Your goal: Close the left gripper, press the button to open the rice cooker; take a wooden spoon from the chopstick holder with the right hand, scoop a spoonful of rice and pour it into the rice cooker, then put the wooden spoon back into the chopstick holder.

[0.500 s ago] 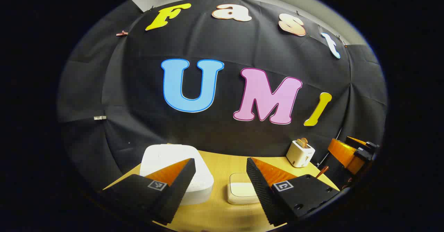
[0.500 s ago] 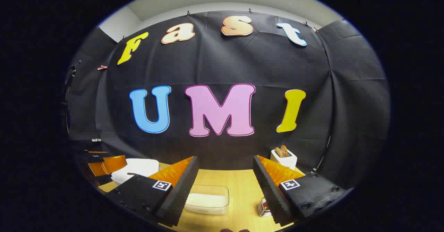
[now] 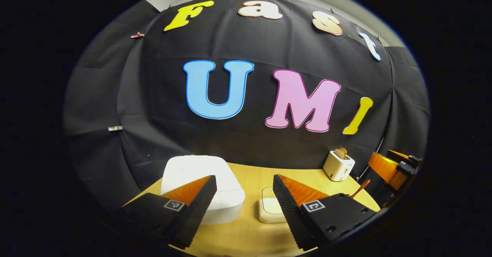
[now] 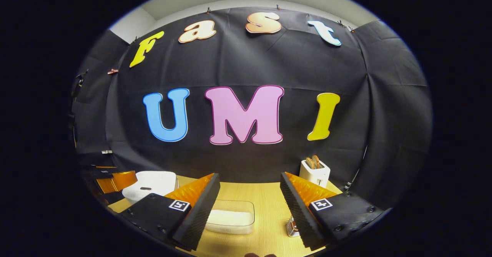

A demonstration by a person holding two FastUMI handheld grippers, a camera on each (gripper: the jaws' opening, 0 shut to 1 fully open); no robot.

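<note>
I have the left gripper [image 3: 245,195] spread wide, holding nothing, above the table's [image 3: 246,176] near edge; the white rice cooker [image 3: 200,180] sits shut behind its left finger. My right gripper [image 4: 250,195] gapes empty too, the clear rice box [image 4: 230,216] between its fingers. The chopstick holder [image 4: 314,172] stands back right, near the wall, spoon handles [image 4: 312,161] upright inside.

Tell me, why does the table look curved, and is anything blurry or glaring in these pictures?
In the left gripper view, fisheye distortion bows the table edge and the wall's seams; the rice cooker is bright white, nearly washed out. In the right gripper view, the same bending shows; the rice container looks sharp, and the lower rim darkens. Neither view shows motion blur.
</note>
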